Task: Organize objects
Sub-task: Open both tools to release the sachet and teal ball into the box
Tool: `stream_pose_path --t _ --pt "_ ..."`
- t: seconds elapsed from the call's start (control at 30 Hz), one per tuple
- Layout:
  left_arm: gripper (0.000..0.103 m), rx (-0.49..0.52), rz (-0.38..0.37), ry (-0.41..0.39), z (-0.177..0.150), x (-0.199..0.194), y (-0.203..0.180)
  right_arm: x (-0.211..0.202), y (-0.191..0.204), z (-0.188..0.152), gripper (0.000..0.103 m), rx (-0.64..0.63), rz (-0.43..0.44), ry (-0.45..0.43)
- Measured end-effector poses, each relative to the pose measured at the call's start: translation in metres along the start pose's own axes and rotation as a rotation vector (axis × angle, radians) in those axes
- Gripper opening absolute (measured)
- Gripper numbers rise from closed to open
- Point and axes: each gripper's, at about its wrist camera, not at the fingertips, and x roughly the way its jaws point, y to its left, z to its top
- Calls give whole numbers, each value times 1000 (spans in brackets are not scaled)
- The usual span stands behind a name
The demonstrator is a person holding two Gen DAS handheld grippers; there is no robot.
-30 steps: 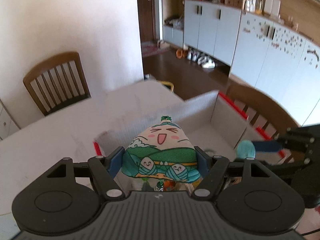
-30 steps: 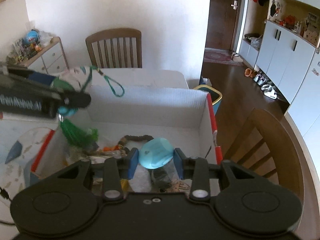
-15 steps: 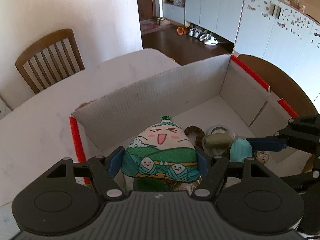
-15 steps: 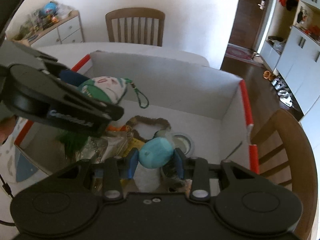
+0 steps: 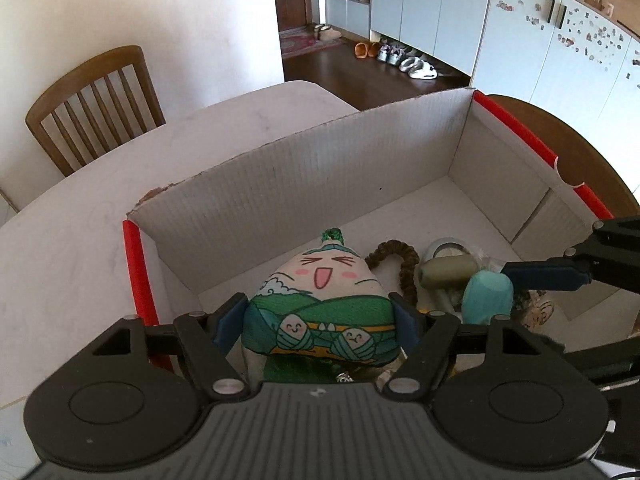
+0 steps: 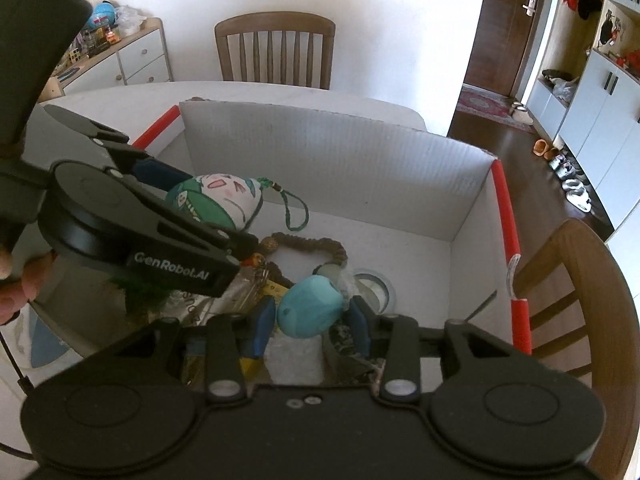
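Right wrist view: both hand-held grippers had dropped into the box. Right hand-held gripper jaws were opening w/ the teal toy between them, likely release. Left hand-held gripper still clamped the plush over the box floor.

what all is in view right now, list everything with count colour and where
cardboard box: 1, grey-white with red edge strips, on the table
table: 1, white, under the box
zongzi plush: 1, green and cream, between the left gripper's fingers, over the box
teal object: 1, teal, between the right gripper's fingers, over the box
brown braided loop: 1, brown, on the box floor
tape roll: 1, clear-grey, on the box floor
chairs: 2, brown wood, at the table
left gripper: 1, black with blue fingers, shut on the plush
right gripper: 1, black with blue fingers, jaws opening
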Motion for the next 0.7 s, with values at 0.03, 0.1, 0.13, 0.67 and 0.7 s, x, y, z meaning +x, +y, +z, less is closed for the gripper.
stream_pose_path --t 0.03,0.1,0.13,0.67,0.7 --pt "75 -1 2 -3 0 -1 0 -1 0 0 42 2 0 -1" --pt "76 -2 5 -8 0 -4 -1 -2 0 0 45 5 0 -5" --pt "76 -4 4 -12 -1 -6 0 -3 0 -2 47 6 0 -8" --pt "82 -48 -6 -118 -11 -57 4 -47 4 -6 76 47 -21 -108" --pt "83 -50 -7 -127 -12 -62 4 -51 4 -7 77 50 -20 -116"
